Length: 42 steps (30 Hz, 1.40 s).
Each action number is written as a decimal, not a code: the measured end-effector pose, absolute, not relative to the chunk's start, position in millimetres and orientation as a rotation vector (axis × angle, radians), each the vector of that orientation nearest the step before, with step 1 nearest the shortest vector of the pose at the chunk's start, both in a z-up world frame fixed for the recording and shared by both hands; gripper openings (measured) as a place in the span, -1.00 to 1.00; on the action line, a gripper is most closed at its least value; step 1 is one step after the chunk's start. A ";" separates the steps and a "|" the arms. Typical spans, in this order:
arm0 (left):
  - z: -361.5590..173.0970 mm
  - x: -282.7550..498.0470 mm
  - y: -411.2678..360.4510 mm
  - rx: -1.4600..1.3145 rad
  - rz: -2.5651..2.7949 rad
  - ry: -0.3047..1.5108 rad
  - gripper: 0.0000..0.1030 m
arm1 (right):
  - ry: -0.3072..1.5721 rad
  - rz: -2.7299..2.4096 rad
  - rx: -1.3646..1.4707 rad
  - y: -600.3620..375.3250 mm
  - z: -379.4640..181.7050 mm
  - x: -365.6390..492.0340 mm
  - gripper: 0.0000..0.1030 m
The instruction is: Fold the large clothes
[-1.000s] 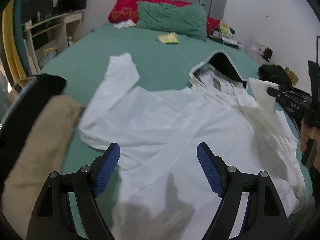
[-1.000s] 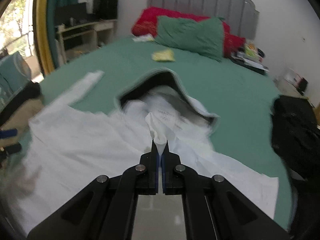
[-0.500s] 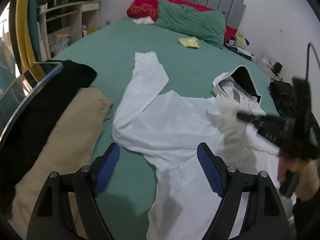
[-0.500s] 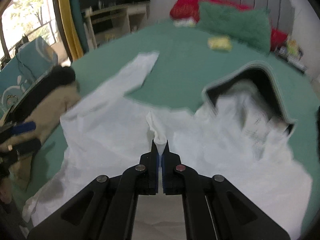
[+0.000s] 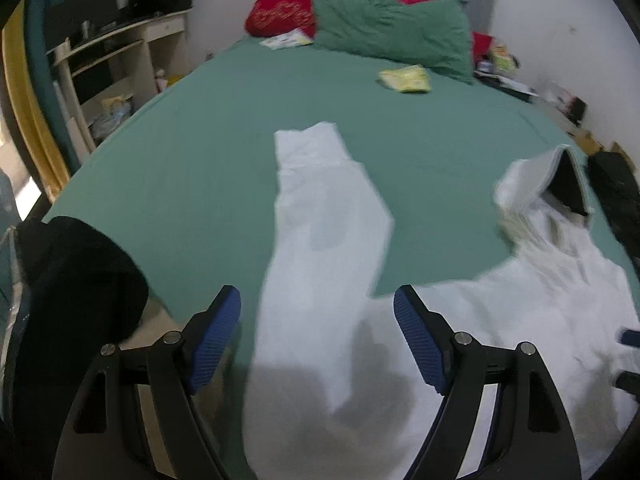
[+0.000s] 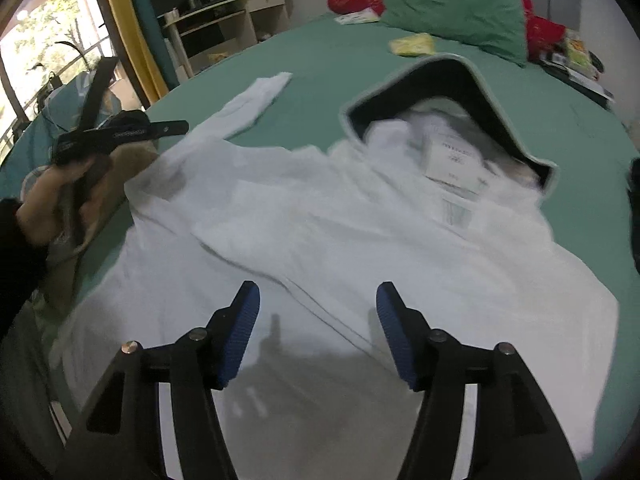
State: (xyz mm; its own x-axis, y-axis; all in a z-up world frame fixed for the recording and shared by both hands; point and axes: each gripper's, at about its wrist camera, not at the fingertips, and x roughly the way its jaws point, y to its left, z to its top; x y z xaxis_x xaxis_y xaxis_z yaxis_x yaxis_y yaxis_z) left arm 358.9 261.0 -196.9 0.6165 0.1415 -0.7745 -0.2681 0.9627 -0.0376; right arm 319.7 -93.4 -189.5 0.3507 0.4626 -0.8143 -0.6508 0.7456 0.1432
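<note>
At about nine o'clock in the left wrist view a black garment (image 5: pixel 76 280) lies bunched at the bed's edge, its lower part cut off by the frame, with a tan cloth (image 6: pixel 132 160) under it that shows better in the right wrist view. The left tool (image 5: pixel 318 336) stands wide, its blue pads (image 5: pixel 214 340) well apart and holding nothing, above the sleeve (image 5: pixel 324 216) of the white hoodie (image 6: pixel 340 232). That sleeve runs toward twelve o'clock and ends in a cuff on bare green bed sheet (image 5: pixel 192 152). The hoodie is spread flat over the near half of the bed; its hood (image 6: pixel 448 92) points to one o'clock, dark lining up, a paper tag (image 6: pixel 456 160) blurred inside it. A fold of white cloth lies across the chest. The right tool (image 6: pixel 318 336) is also spread wide and empty, over the hoodie's lower body, whose hem is hidden behind the tool. Open sheet lies beyond the hood up to a yellow packet (image 6: pixel 412 45) and green pillow (image 6: pixel 452 12) at twelve. At three o'clock a dark bundle (image 5: pixel 616 196) sits at the bed's edge, mostly cut off.
</note>
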 end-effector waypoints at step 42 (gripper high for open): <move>-213.1 325.8 202.4 -0.298 -0.020 1.007 0.04 | 0.908 0.725 -0.262 -48.8 -173.7 358.6 0.17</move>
State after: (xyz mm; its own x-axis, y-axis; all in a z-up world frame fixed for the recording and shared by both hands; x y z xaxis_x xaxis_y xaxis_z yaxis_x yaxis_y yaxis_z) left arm 325.8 202.4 -213.1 0.5381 -0.1532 -0.8288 -0.1200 0.9594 -0.2553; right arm 358.6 -48.8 -173.7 0.4013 0.4593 -0.7925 -0.6707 0.7365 0.0872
